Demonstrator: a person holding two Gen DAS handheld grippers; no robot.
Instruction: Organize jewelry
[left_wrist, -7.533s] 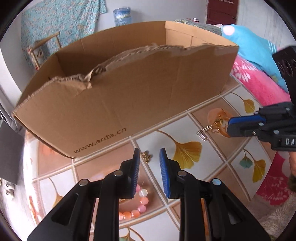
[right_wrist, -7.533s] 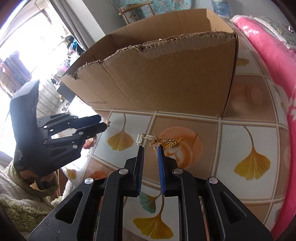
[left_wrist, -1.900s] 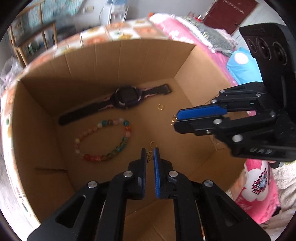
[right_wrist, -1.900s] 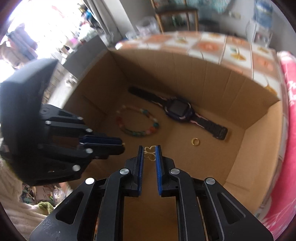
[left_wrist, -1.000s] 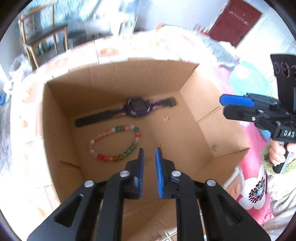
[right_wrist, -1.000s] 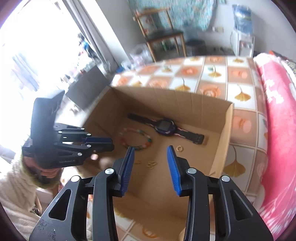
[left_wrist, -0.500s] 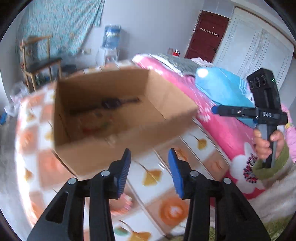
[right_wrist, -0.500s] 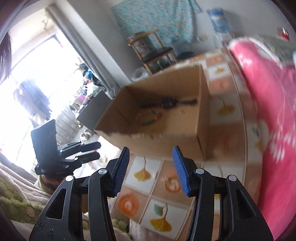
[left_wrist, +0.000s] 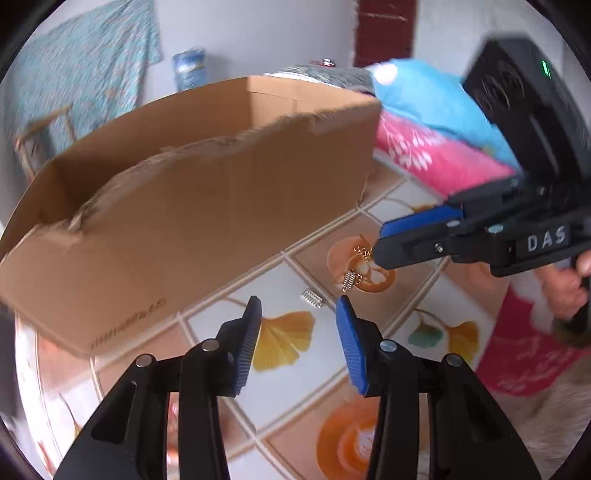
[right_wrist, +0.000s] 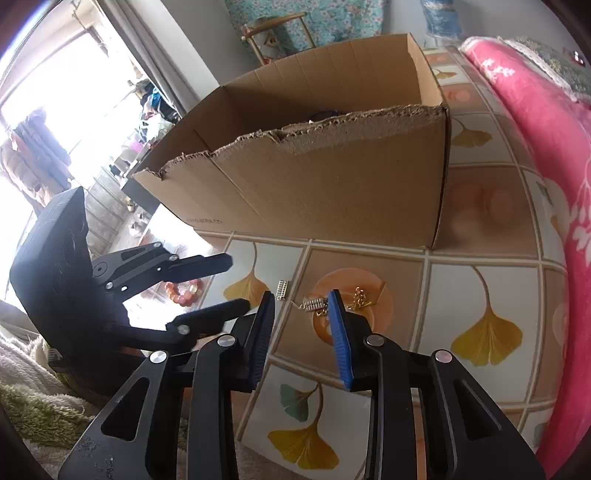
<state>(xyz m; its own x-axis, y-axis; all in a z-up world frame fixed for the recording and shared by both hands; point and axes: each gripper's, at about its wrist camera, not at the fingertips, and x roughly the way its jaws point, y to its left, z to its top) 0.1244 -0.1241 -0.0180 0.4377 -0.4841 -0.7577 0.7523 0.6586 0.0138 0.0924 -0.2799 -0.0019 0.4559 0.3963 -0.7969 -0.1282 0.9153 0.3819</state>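
We've got the left gripper (left_wrist: 298, 304) w/ jaws apart, empty, over the silver clip (left_wrist: 311, 297). Right gripper (right_wrist: 302, 297), jaws just narrowing, nothing gripped, near the gold chain (right_wrist: 360, 297). Cardboard box (right_wrist: 332, 184) sits far side.

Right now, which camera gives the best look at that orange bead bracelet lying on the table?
The right wrist view. The orange bead bracelet shows there, lying on the patterned table between the left gripper's fingers, partly hidden by them. The left wrist view shows only a blurred pinkish sliver low behind its own fingers, too unclear to identify.
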